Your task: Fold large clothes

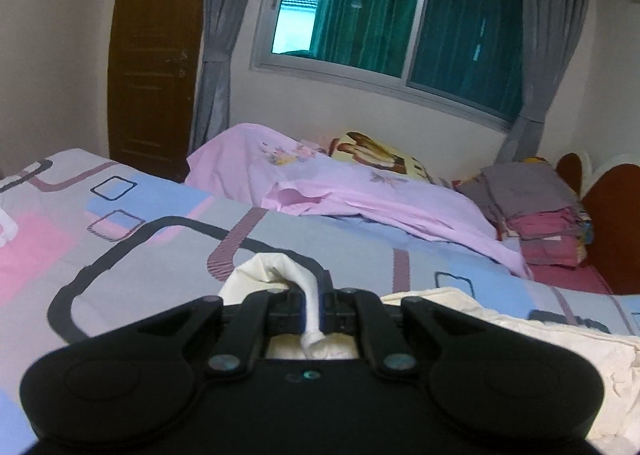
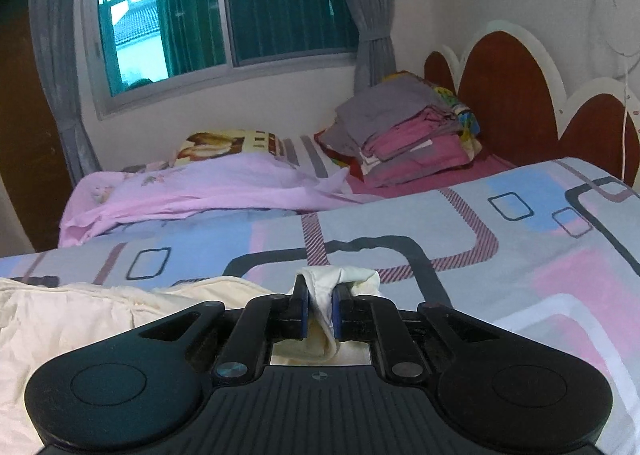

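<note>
Grippers both clenched on cream garment: left gripper pinches a twisted edge, right gripper pinches a bunched fold of the same cloth. Garment lies crumpled on the bed between the two tools. Looks light, thin, limp; likely slips and sags, so corners or hems are best to hold. Underneath, patterned bedsheet, soft surface. Beyond: pink sheet, folded stack, headboard, window, grey curtains.
</note>
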